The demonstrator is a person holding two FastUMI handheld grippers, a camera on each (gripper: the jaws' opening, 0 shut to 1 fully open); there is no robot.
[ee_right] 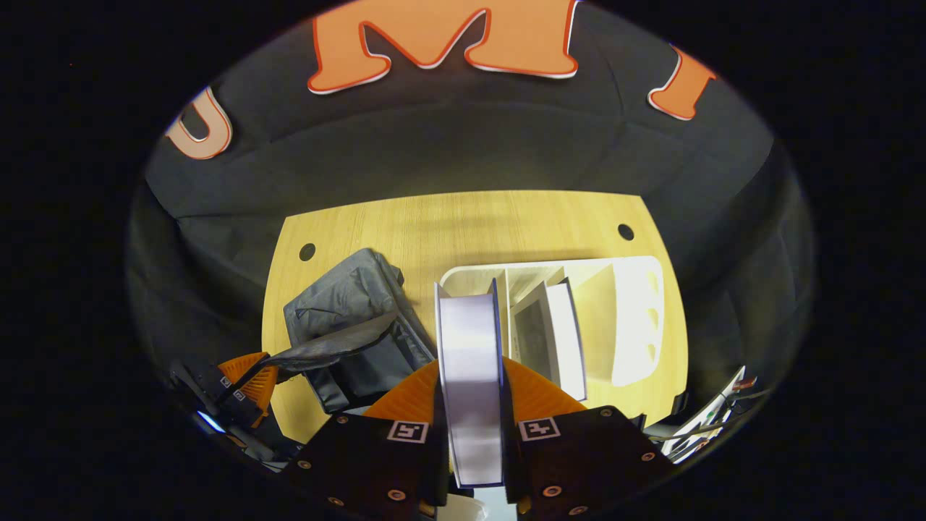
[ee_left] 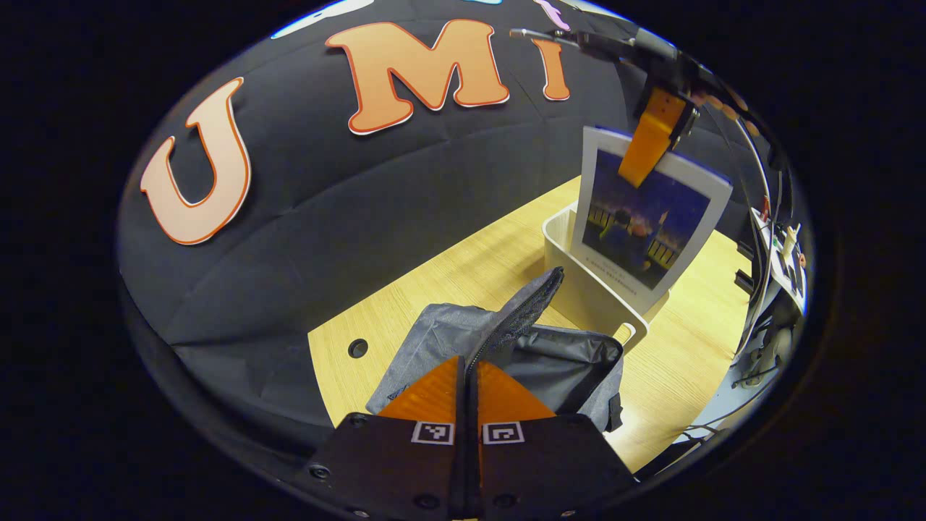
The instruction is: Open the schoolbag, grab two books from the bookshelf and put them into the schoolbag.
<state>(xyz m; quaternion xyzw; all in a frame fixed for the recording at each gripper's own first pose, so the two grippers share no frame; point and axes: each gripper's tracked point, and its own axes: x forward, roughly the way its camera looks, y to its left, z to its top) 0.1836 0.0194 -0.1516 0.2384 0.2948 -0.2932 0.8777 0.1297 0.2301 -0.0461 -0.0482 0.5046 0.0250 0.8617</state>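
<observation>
The grey schoolbag (ee_left: 434,336) lies on the wooden table with its mouth open. My left gripper (ee_left: 468,365) is shut on the bag's zippered flap (ee_left: 524,307) and holds it up. In the left gripper view, my right gripper (ee_left: 640,163) hangs a white-bordered book (ee_left: 647,231) above the white bookshelf bin (ee_left: 593,297). Looking down in the right gripper view, my right gripper (ee_right: 470,369) is shut on that book (ee_right: 469,325), seen edge-on. A second book (ee_right: 561,333) stands in the bookshelf (ee_right: 633,318). The schoolbag (ee_right: 347,304) lies to the left, with the left gripper (ee_right: 264,369) lifting its flap.
The wooden table (ee_right: 463,224) has round cable holes near its back corners (ee_right: 307,252). Black cloth walls close in behind it. Cables and small equipment (ee_left: 785,260) sit past the table's right edge.
</observation>
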